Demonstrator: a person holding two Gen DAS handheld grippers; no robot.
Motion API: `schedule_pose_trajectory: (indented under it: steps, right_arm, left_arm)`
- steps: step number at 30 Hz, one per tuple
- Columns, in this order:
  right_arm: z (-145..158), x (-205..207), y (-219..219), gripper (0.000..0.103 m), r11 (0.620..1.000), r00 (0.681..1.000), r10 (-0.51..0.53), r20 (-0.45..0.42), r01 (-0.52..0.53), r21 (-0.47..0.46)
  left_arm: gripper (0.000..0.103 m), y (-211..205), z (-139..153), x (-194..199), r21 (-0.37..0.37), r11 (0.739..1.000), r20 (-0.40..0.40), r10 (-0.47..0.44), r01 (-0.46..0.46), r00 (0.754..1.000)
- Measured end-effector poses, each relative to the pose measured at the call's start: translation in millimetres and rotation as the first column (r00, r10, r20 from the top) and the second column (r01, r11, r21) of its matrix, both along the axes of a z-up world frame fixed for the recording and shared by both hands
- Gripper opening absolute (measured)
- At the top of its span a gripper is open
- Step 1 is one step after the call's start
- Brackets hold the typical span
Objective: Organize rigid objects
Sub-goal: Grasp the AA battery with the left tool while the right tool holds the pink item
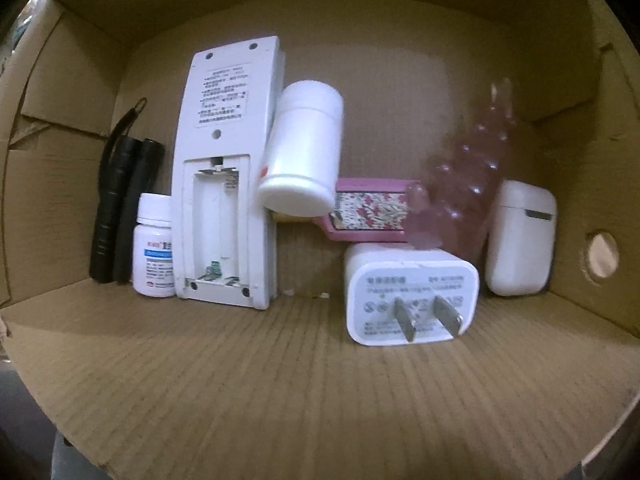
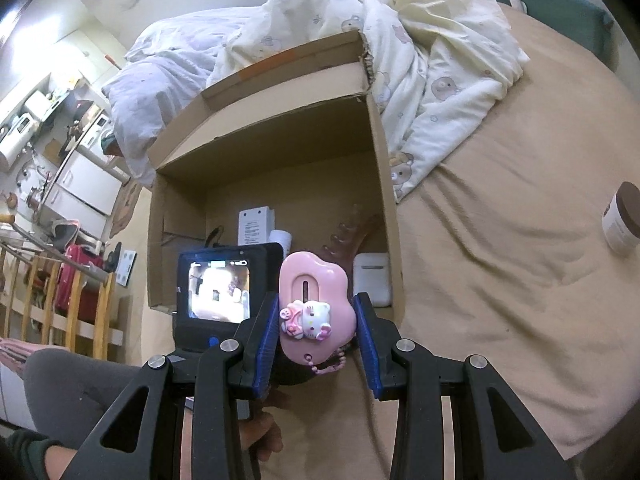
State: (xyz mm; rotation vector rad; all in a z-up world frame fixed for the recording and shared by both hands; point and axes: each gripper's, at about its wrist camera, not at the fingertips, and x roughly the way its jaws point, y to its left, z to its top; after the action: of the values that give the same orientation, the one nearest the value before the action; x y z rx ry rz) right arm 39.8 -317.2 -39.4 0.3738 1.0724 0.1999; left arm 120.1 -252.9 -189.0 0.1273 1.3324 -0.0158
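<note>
Two tongs working | right gripper (image 2: 316,322) pinching pink toy (image 2: 314,304), hiding box (image 2: 384,184) contents beyond | left tongs unseen, spread unknowable.

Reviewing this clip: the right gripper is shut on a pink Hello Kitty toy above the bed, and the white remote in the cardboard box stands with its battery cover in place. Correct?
Not quite. The remote has no battery cover: the left wrist view shows its compartment open and empty. The rest holds: the right gripper is shut on the pink Hello Kitty toy above the bed, and the remote stands in the cardboard box.
</note>
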Motion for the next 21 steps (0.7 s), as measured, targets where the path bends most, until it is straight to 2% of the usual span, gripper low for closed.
schedule_pose_trajectory:
  steps: [3,7,10,21]
  right_arm:
    - [0,0,4,0.039,1.0,1.0,0.011,0.001,-0.011,-0.001]
    - [1,0,5,0.039,1.0,1.0,0.018,0.006,-0.018,-0.005]
    - [1,0,5,0.039,1.0,1.0,0.018,0.005,-0.018,-0.004]
    - [-5,0,8,0.039,0.999,1.0,0.025,-0.012,-0.026,-0.023]
  left_arm:
    - [0.083,-6,2,-4,-0.023,1.0,-0.006,-0.009,0.009,1.0]
    - [0.068,1,7,-7,-0.035,0.999,-0.001,-0.012,0.012,1.0]
    - [0.04,9,9,-20,-0.054,0.998,0.002,-0.018,0.018,1.0]
    - [0.04,19,15,-25,-0.065,0.998,-0.021,-0.013,0.012,1.0]
